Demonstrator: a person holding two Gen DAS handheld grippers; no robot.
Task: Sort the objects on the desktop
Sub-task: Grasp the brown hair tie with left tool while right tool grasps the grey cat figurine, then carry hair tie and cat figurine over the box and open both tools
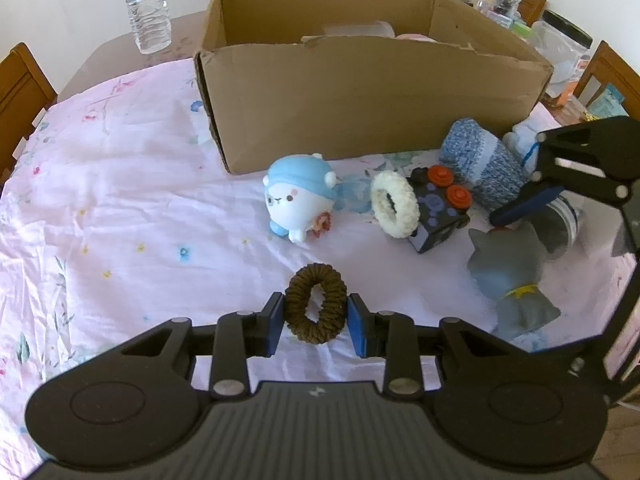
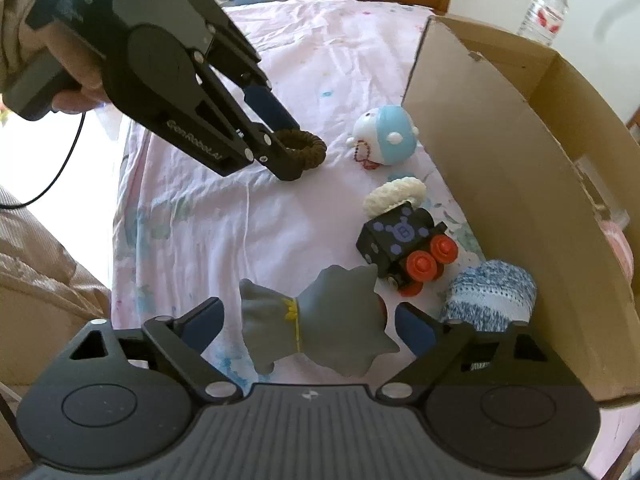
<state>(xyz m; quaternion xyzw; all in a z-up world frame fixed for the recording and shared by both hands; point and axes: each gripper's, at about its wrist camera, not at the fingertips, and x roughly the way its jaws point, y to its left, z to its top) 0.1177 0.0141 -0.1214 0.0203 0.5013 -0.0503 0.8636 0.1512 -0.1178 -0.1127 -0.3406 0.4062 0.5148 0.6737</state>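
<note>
My left gripper (image 1: 316,314) is shut on a brown hair tie (image 1: 316,304), pads touching both its sides, just above the pink cloth; it also shows in the right wrist view (image 2: 302,148). My right gripper (image 2: 308,322) is open around a grey cat figure (image 2: 320,324) lying on its side, pads apart from it; the figure also shows in the left wrist view (image 1: 510,276). A blue-and-white round toy (image 1: 298,196), a white hair tie (image 1: 394,204), a black toy train with red wheels (image 1: 438,210) and a rolled blue sock (image 1: 480,168) lie before the cardboard box (image 1: 360,96).
A water bottle (image 1: 146,4) stands at the back left beside the box. Jars and containers (image 1: 560,52) crowd the back right. Wooden chairs (image 1: 20,92) ring the table. The box (image 2: 520,184) holds some items, mostly hidden. The pink cloth (image 1: 120,200) spreads left.
</note>
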